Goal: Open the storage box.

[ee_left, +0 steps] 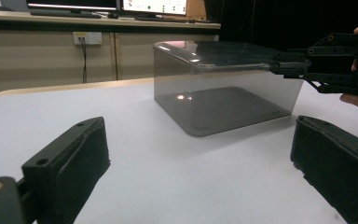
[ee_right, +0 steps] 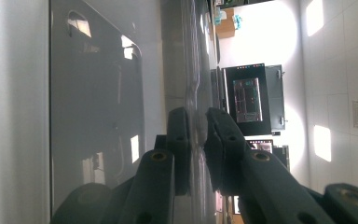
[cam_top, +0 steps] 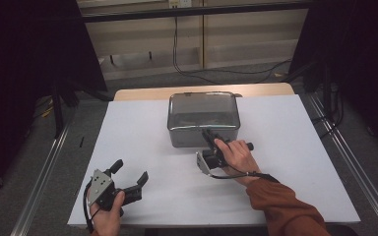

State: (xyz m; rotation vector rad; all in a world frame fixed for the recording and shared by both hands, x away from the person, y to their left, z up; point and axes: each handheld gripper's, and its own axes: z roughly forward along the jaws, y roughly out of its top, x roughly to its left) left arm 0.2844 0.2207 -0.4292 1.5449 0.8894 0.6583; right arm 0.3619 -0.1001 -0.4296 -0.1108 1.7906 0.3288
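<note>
A smoky see-through plastic box (cam_top: 203, 118) stands at the back middle of the white tabletop (cam_top: 142, 142). My right gripper (cam_top: 207, 133) is rolled on its side at the box's near edge. It is shut on the thin top rim, which sits pinched between the two pads in the right gripper view (ee_right: 198, 123). The left gripper view has the box (ee_left: 223, 88) straight ahead and the right gripper (ee_left: 284, 65) clamped on its upper right edge. My left gripper (cam_top: 132, 171) rests open near the front left of the table. Nothing is between its jaws (ee_left: 198, 135).
The white sheet covers a wooden table whose far edge (cam_top: 202, 91) shows behind the box. Metal rails (cam_top: 44, 172) run along both sides of the table. Cables (cam_top: 216, 71) lie on the floor behind. Black curtains hang left and right.
</note>
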